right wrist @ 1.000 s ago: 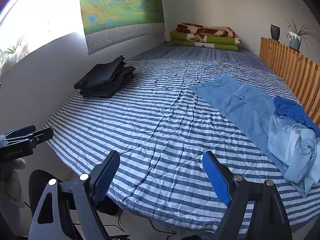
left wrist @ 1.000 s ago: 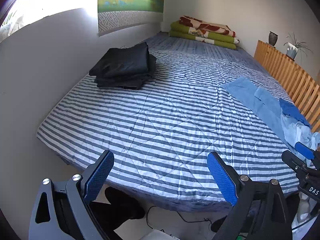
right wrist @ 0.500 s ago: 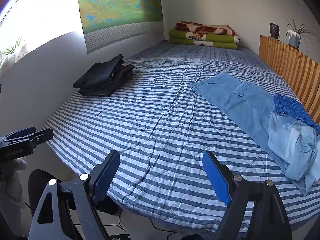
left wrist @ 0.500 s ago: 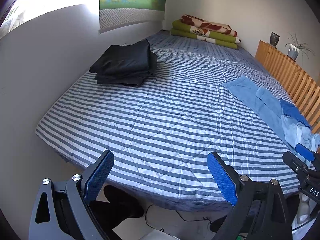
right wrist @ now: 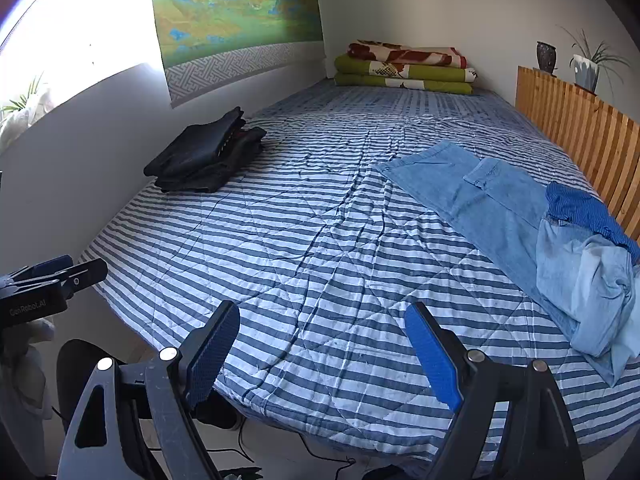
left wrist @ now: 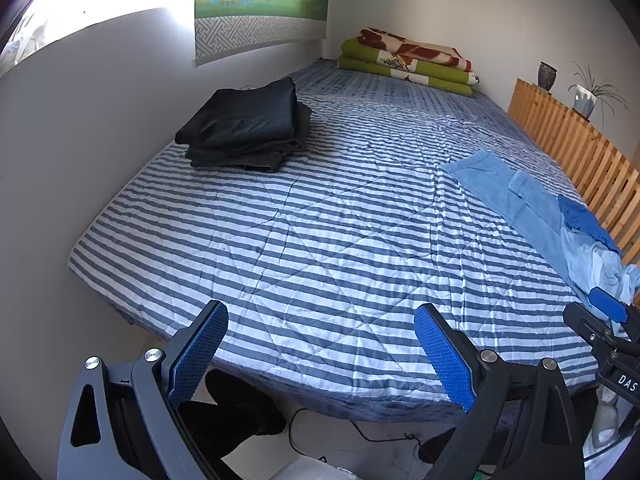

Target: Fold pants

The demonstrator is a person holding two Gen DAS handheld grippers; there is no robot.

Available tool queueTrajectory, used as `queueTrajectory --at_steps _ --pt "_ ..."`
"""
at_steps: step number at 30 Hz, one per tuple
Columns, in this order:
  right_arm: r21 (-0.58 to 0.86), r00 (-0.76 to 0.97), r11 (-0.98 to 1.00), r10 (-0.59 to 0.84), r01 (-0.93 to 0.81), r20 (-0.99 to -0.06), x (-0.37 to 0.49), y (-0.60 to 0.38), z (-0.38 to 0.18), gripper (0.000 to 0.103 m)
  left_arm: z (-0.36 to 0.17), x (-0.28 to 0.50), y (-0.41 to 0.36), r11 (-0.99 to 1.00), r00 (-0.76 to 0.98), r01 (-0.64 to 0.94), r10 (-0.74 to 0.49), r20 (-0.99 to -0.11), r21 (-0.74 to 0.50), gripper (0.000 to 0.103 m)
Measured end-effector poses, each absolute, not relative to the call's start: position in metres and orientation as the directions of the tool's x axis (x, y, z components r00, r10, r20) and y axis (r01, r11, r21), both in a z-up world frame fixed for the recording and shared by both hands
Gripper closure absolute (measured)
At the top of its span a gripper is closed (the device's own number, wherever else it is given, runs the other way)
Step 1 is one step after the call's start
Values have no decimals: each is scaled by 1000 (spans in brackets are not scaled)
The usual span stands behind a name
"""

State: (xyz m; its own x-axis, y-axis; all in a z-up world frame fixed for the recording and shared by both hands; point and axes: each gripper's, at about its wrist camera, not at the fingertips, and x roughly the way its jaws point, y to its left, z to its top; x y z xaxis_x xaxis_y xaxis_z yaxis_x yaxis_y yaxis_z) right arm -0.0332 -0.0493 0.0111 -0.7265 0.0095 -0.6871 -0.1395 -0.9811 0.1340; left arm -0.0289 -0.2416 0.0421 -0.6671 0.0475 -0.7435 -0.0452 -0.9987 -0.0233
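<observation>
Light blue jeans (right wrist: 492, 208) lie spread on the right side of the striped bed, with paler and darker blue clothes (right wrist: 588, 272) heaped on their near end. The same jeans (left wrist: 516, 200) appear at the right in the left wrist view. A stack of folded dark pants (left wrist: 248, 124) sits at the far left of the bed, also visible as the dark pants stack (right wrist: 208, 152). My left gripper (left wrist: 320, 344) hovers open over the bed's near edge, holding nothing. My right gripper (right wrist: 322, 344) is open too, empty, short of the jeans.
The striped quilt (left wrist: 320, 220) covers the bed. Folded green and red blankets (left wrist: 408, 64) lie at the far end. A wooden slatted rail (right wrist: 580, 140) runs along the right, with a vase and plant on top. A wall borders the left. Cables lie on the floor (left wrist: 360, 432) below.
Both grippers have shifted slightly, so the bed sits a little differently in view. Both stay open and empty; the clothes have not moved.
</observation>
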Motion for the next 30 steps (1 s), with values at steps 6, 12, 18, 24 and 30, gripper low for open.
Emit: queueTrajectory --at_steps 6,12,18,24,30 --pt "139 -724 -979 11 -147 -690 -33 -48 9 21 42 -31 -241 -999 -664 -42 42 -747 -18 7" --pt "144 -721 -977 13 -156 -693 -33 -46 7 21 38 -32 -240 -999 -659 -36 39 -751 -20 7" --pt "154 -717 -974 11 -164 -697 -34 -45 3 21 35 -35 -234 -998 -659 -54 49 -751 -17 7" --pt "163 -707 -967 24 -195 -706 -36 -40 0 21 29 -49 -219 -994 -649 -105 79 -757 -15 7" --pt "175 -704 -956 43 -234 -709 -38 -30 -3 21 28 -61 -199 -988 -667 -155 91 -740 18 7"
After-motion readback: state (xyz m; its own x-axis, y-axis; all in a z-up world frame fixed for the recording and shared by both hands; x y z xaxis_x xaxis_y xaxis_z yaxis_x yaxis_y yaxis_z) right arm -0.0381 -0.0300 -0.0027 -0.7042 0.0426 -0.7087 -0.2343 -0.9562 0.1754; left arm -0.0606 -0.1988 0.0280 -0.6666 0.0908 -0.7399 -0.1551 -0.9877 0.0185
